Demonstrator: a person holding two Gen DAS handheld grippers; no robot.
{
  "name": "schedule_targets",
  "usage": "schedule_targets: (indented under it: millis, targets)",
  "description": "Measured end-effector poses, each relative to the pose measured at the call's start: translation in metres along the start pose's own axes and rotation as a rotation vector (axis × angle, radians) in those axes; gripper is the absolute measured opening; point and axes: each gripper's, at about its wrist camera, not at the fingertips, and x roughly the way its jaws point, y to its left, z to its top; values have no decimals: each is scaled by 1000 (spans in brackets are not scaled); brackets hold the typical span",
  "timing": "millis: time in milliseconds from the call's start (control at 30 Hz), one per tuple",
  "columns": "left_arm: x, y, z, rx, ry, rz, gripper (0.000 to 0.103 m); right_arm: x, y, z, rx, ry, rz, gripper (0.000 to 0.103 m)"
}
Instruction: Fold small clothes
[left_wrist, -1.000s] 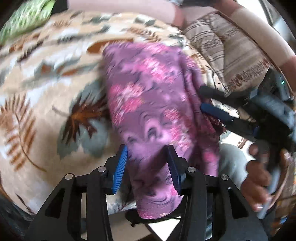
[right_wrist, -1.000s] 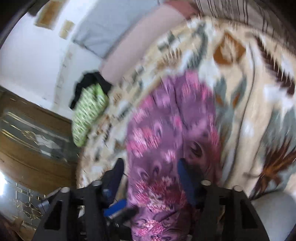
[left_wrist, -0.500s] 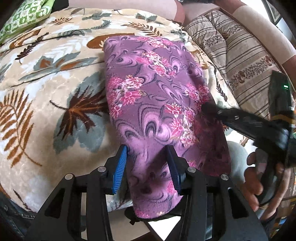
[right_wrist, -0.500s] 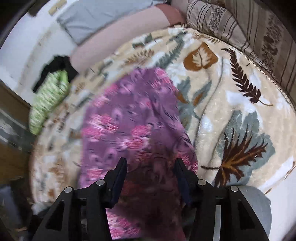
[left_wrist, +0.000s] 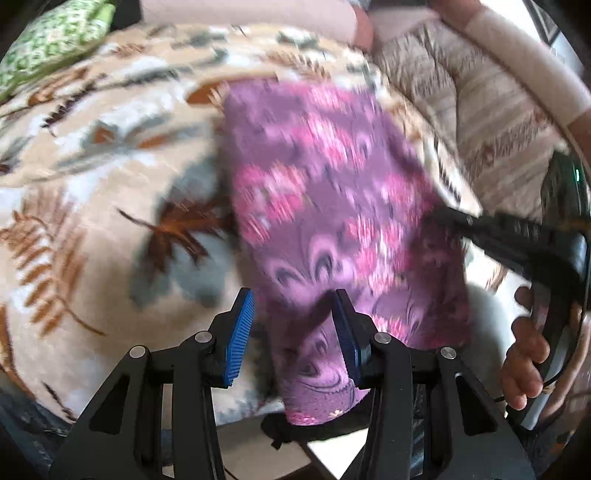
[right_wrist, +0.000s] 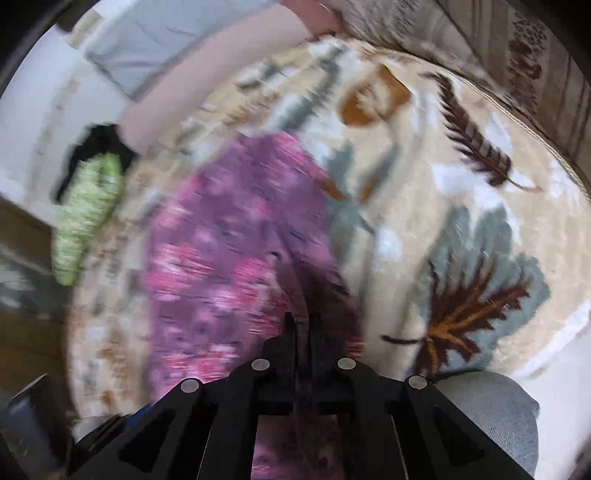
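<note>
Purple floral garment (right_wrist: 229, 240) pinched by closing right gripper (right_wrist: 301, 321).

A bed under a cream leaf-print blanket (left_wrist: 110, 206) carries a purple floral cloth (left_wrist: 325, 206), laid flat along its middle. A green patterned bundle (left_wrist: 48, 40) lies well beyond the cloth, at the blanket's far corner.

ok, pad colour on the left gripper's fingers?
Blue, ribbed pads on black fingers; the left wrist view shows them best.
</note>
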Motion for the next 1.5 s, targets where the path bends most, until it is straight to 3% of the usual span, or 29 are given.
schedule_targets:
  millis: [67,100,133,267,467,500,533,600,700,833,1000,1033,1100,1167,1267,1300,1500]
  targets:
    - [-6,9,10,-31,-27,0,56,-7,3,7,-33,-21,26,46]
    - [-5,15,18,-57,-24,2,61,-8,2,11,-30,-38,38,79]
    - [-2,20,23,-78,-20,-6,63,-8,0,18,-16,-56,49,89]
    - [21,37,46,-159,29,-47,63,-1,-8,45,21,-1,80,89]
    - [60,50,67,-266,102,-197,63,51,-24,55,42,136,114,89]
    - [67,54,68,-295,110,-213,63,59,-27,53,52,147,112,86]
    - [70,57,69,-312,110,-222,63,67,-30,52,74,173,107,75]
    - [74,59,71,-332,111,-245,63,72,-33,54,89,185,109,64]
    - [83,57,76,-351,119,-233,63,76,-35,53,102,203,127,53]
    - [81,53,76,-352,112,-221,51,81,-43,54,144,220,152,53]
    - [85,57,73,-376,111,-222,51,84,-44,55,138,237,163,54]
    - [85,53,74,-347,106,-209,49,83,-40,55,116,234,154,42]
    - [77,46,75,-298,97,-192,37,79,-36,54,95,219,141,34]
    - [66,46,76,-298,89,-220,26,67,-31,52,73,175,154,24]
    - [37,51,72,-298,55,-266,25,49,-20,45,57,124,190,12]
    - [25,53,70,-286,36,-249,25,44,-13,40,63,123,241,12]
    - [-29,93,61,-322,-18,-258,24,41,48,32,-13,124,304,11]
